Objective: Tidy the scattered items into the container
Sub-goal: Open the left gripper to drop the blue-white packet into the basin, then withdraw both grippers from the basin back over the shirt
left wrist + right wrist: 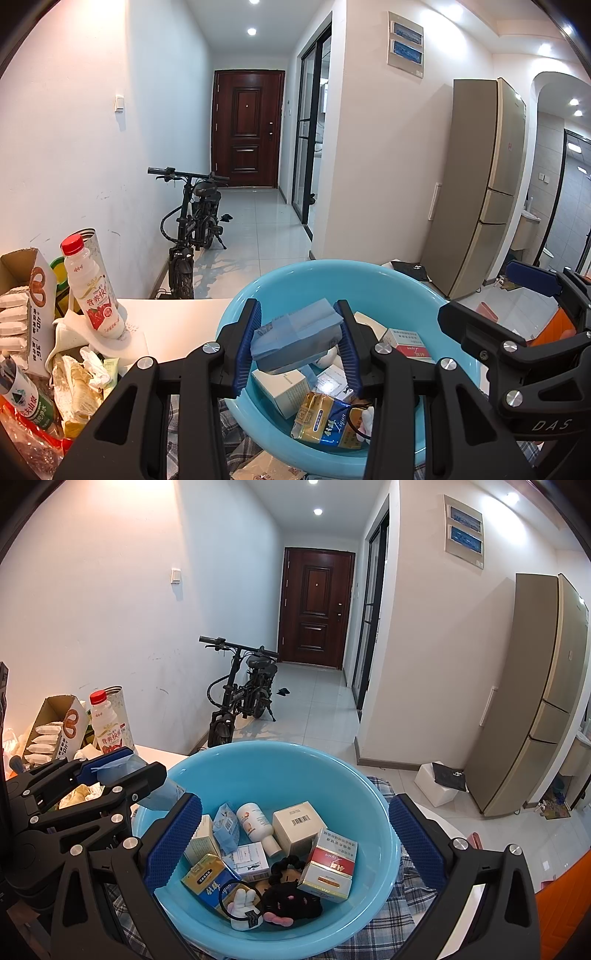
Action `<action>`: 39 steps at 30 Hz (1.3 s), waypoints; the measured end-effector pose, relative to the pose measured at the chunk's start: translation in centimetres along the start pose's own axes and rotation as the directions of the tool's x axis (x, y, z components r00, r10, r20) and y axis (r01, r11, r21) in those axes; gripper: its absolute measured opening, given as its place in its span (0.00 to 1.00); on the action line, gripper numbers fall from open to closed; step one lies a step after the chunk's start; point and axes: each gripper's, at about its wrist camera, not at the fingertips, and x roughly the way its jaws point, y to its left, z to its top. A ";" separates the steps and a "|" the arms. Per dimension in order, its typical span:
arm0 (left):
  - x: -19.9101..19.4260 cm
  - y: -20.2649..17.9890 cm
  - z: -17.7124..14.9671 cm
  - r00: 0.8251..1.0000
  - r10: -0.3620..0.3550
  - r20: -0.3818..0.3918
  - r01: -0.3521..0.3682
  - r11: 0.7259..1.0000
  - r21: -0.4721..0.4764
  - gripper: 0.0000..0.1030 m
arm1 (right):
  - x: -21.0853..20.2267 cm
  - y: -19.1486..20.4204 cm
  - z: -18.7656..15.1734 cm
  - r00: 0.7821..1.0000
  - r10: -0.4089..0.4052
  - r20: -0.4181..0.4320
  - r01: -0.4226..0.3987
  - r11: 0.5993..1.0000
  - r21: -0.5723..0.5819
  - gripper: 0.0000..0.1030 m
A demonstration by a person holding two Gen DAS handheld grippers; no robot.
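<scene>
A light blue basin [369,280] [273,771] stands on a checked cloth and holds several boxes, a white bottle [258,827], a black plush toy [291,897] and a red and white box [328,864]. My left gripper [299,343] is shut on a blue tissue pack [295,336] and holds it over the basin's left side. It also shows in the right wrist view [110,768]. My right gripper [295,849] is open and empty, its fingers spread over the basin. It shows at the right of the left wrist view [517,325].
At the left of the white table [177,321] lie a milk drink bottle [94,288] [105,723], an open snack carton [26,306] [55,731], a water bottle [22,395] and crumpled wrappers [77,384]. A bike [240,694] and fridge [532,694] stand beyond.
</scene>
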 end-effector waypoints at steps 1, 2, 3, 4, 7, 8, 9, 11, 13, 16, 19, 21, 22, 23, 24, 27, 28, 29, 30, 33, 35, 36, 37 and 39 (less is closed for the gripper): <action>0.0 0.0 0.0 1.000 0.000 0.000 0.000 1.000 0.000 0.38 | 0.0 0.0 0.0 1.000 0.000 0.000 0.000 1.000 0.000 1.00; 0.0 0.0 0.0 1.000 0.001 0.000 -0.001 1.000 0.001 0.38 | 0.0 0.0 -0.1 1.000 0.000 0.000 0.000 1.000 0.000 1.00; 0.0 0.0 0.0 1.000 0.001 -0.001 -0.001 1.000 0.001 0.38 | 0.0 0.0 -0.1 1.000 0.000 -0.001 0.000 1.000 0.000 1.00; 0.0 0.0 0.0 1.000 0.000 -0.001 0.000 1.000 0.000 0.38 | 0.0 0.0 -0.1 1.000 0.000 -0.001 0.000 1.000 0.000 1.00; 0.0 -0.1 0.0 1.000 -0.005 -0.002 0.005 1.000 -0.001 0.38 | 0.0 0.0 0.0 1.000 0.000 0.000 0.000 1.000 -0.002 1.00; 0.1 -0.1 -0.1 1.000 -0.005 -0.002 0.005 1.000 0.000 0.38 | 0.0 0.0 0.0 1.000 -0.001 -0.001 0.001 1.000 -0.002 1.00; 0.1 -0.2 -0.1 1.000 -0.007 -0.001 0.007 1.000 0.002 0.38 | 0.0 0.0 0.0 1.000 -0.004 0.000 0.004 1.000 -0.002 1.00; 0.1 -0.3 -0.1 1.000 0.004 0.001 -0.004 1.000 0.005 0.46 | 0.0 -0.1 -0.2 1.000 -0.010 0.002 0.010 1.000 -0.003 1.00; 0.4 0.0 -0.1 0.997 0.073 -0.004 -0.073 0.997 0.001 0.93 | 0.0 -0.3 -0.4 1.000 -0.019 0.004 0.019 1.000 -0.003 1.00; 0.7 0.9 0.0 0.997 0.082 -0.011 -0.082 0.997 -0.014 1.00 | 0.0 -1.1 -0.6 1.000 -0.027 0.006 0.027 1.000 0.005 1.00; 0.9 1.1 0.2 0.998 0.045 -0.038 -0.046 0.998 -0.033 1.00 | 0.3 -1.4 -0.7 0.999 -0.052 0.000 0.052 0.999 0.004 1.00; 0.9 0.9 0.1 0.997 0.073 -0.033 -0.073 0.997 -0.015 1.00 | 0.4 -1.3 -0.7 0.999 -0.053 -0.003 0.053 0.999 0.002 1.00; 0.9 0.8 0.1 0.996 0.082 -0.032 -0.083 0.997 -0.010 1.00 | 0.4 -1.3 -0.6 0.999 -0.054 -0.004 0.054 0.999 0.001 1.00; 1.0 0.9 0.0 0.996 0.084 -0.035 -0.085 0.996 -0.011 1.00 | 0.4 -1.3 -0.6 0.998 -0.057 -0.004 0.057 0.998 -0.001 1.00; 1.1 1.0 0.0 0.996 0.078 -0.043 -0.079 0.997 -0.017 1.00 | 0.4 -1.2 -0.6 0.998 -0.060 -0.004 0.059 0.998 -0.004 1.00; 1.4 1.4 -0.2 0.997 0.049 -0.067 -0.053 0.998 -0.045 0.99 | 0.2 -1.2 -0.6 0.998 -0.063 0.002 0.063 0.998 -0.012 1.00; 1.5 1.5 -0.2 0.996 0.044 -0.075 -0.048 0.998 -0.051 0.99 | 0.1 -1.2 -0.7 0.998 -0.066 0.007 0.066 0.998 -0.012 1.00; 1.5 1.5 -0.2 0.996 0.043 -0.079 -0.047 0.997 -0.053 0.99 | 0.0 -1.1 -0.6 0.998 -0.068 0.009 0.068 0.998 -0.013 1.00; 1.3 1.5 -0.2 0.996 0.046 -0.077 -0.050 0.997 -0.053 0.99 | 0.0 -1.1 -0.6 0.998 -0.068 0.008 0.068 0.998 -0.015 1.00; 0.8 1.5 -0.1 0.996 0.067 -0.059 -0.070 0.996 -0.049 0.99 | 0.1 -0.9 -0.5 0.997 -0.074 0.006 0.074 0.997 -0.021 1.00; 0.7 1.6 -0.1 0.996 0.067 -0.054 -0.070 0.996 -0.051 0.99 | 0.1 -0.8 -0.4 0.997 -0.075 0.005 0.075 0.997 -0.021 1.00; 0.7 1.7 0.0 0.996 0.065 -0.056 -0.068 0.996 -0.054 0.99 | 0.1 -0.8 -0.4 0.997 -0.076 0.006 0.076 0.997 -0.022 1.00; 0.7 1.7 0.0 0.996 0.063 -0.059 -0.067 0.996 -0.056 0.99 | 0.1 -0.8 -0.4 0.997 -0.075 0.006 0.076 0.997 -0.022 1.00; 0.7 1.7 0.2 0.995 0.072 -0.065 -0.076 0.996 -0.055 0.99 | 0.1 -0.8 -0.4 0.997 -0.078 0.006 0.078 0.997 -0.024 1.00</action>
